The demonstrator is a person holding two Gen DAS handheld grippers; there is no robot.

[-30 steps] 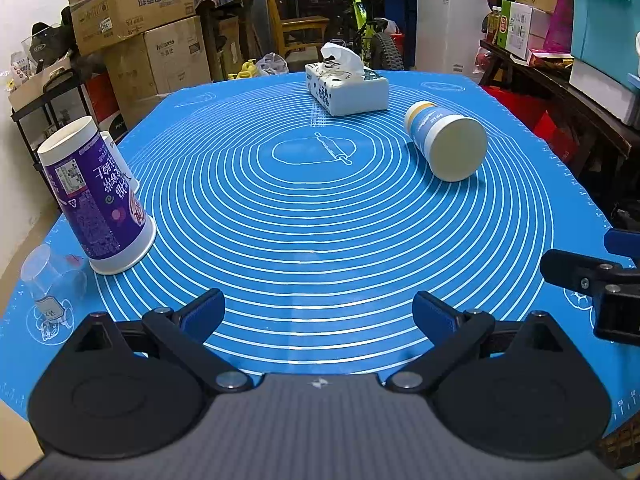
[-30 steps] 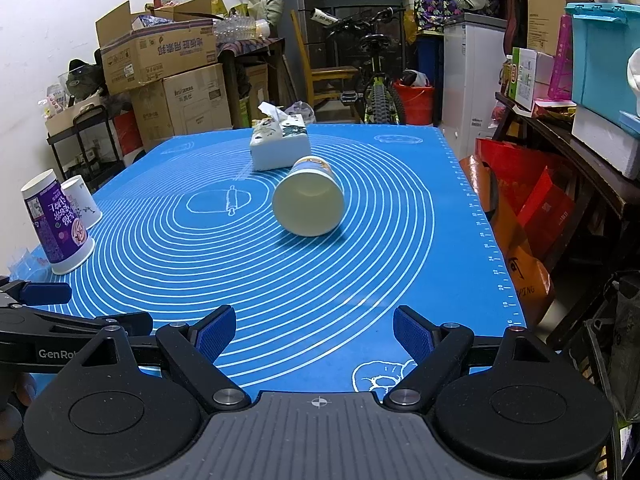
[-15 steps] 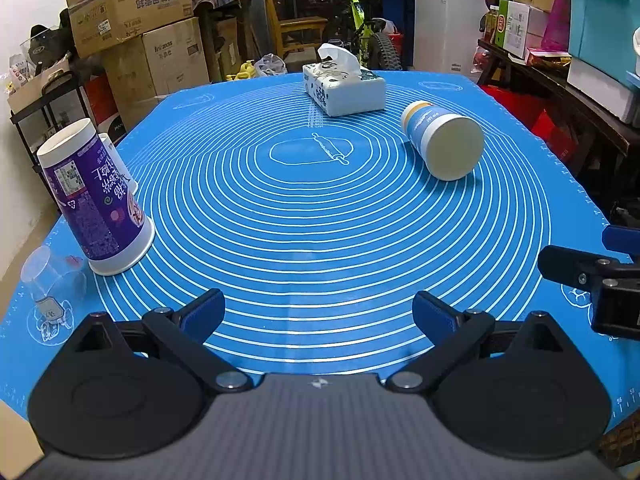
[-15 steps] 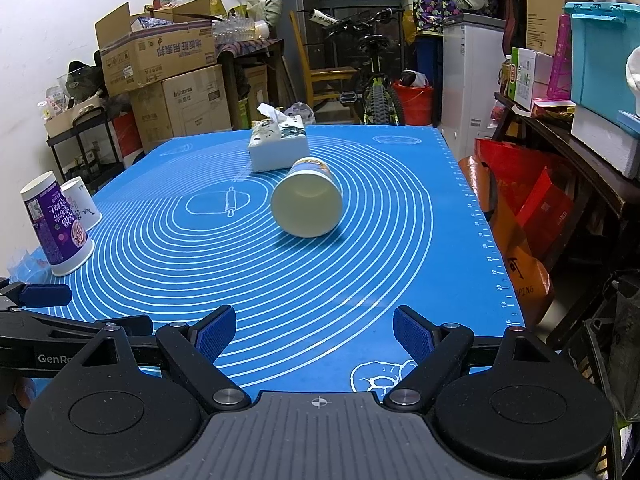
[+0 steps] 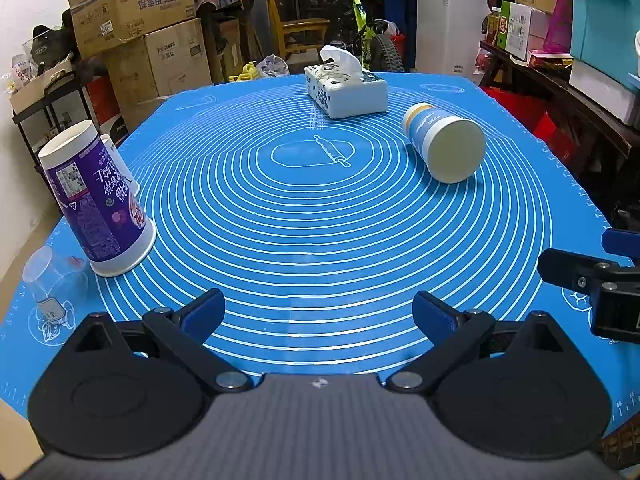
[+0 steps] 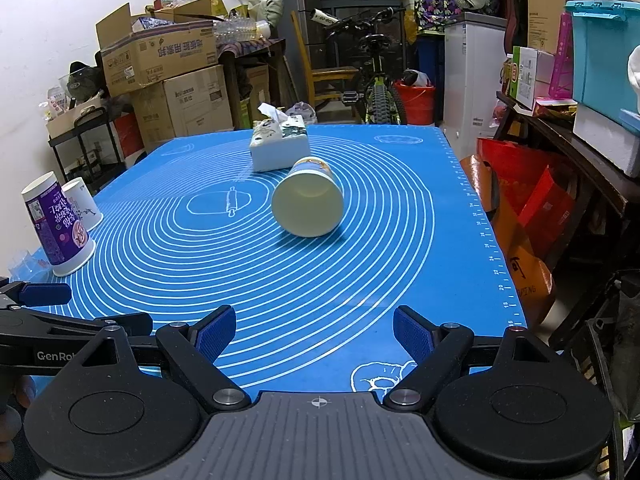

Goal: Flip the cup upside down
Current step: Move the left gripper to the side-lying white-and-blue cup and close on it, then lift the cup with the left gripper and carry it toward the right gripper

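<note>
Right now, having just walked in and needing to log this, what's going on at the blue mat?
A person holds two grippers low at the near edge of the blue mat; the left gripper and right gripper are both open and empty. The cream cup lies on its side mid-mat, untouched, in front of a tissue box. A purple cup already stands upside down at the left.

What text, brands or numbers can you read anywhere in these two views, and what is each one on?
"GenRo", cut off: left gripper arm, right wrist view.
"18", "20", "22", "24": ruler along the blue mat edge.
"58": mat ruler, left wrist view.
Purple cup: Chinese print, upside down, not legible to me.
Tipped cup: small blue print, blurred.
Cardboard boxes: Chinese print upside down; lower label blurred.
Tissue box: pattern only.
Right gripper: no text.
</note>
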